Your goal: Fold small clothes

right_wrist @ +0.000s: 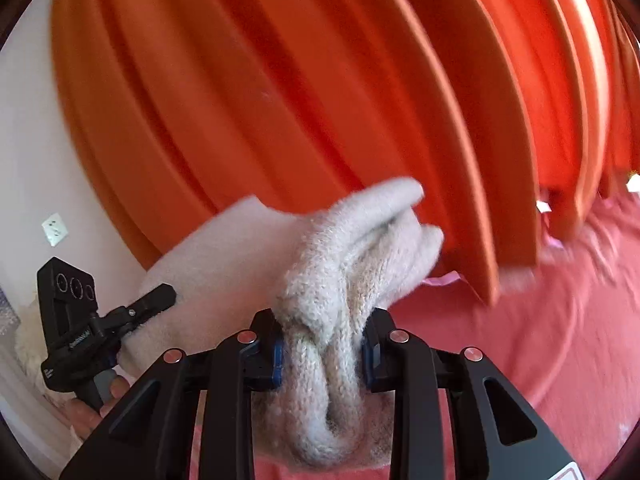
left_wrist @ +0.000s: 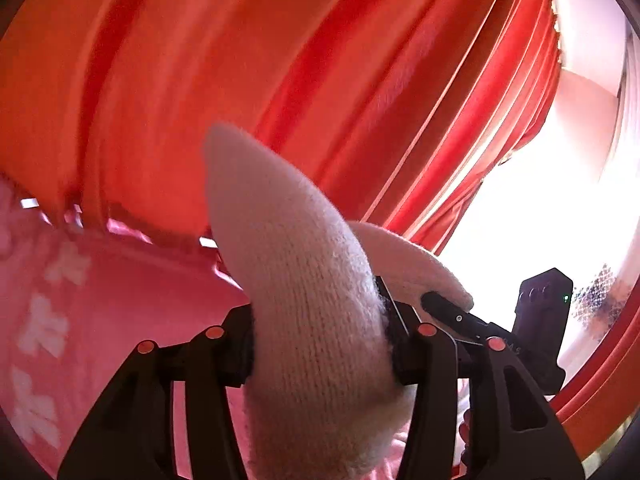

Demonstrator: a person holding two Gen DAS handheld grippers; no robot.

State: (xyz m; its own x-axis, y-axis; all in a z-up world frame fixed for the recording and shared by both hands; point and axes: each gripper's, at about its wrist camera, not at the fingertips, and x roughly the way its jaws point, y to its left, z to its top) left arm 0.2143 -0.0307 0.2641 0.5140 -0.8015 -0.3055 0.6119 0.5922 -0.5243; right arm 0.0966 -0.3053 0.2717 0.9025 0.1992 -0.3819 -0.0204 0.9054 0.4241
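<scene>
A small white knitted garment (left_wrist: 304, 280) is held up in the air between both grippers. In the left wrist view my left gripper (left_wrist: 320, 344) is shut on one end of it, and the cloth stands up from the jaws in a curved flap. In the right wrist view my right gripper (right_wrist: 324, 352) is shut on the bunched other end of the garment (right_wrist: 340, 264). The right gripper also shows in the left wrist view (left_wrist: 452, 312) and the left one in the right wrist view (right_wrist: 160, 292), each gripping the cloth close by.
Orange-red pleated curtains (left_wrist: 320, 60) fill the background in both views. A pink bedspread with white patterns (left_wrist: 80, 300) lies below, seen as plain pink (right_wrist: 520, 340) from the right. A bright window (left_wrist: 540, 220) is at the right; a wall socket (right_wrist: 54, 228) at the left.
</scene>
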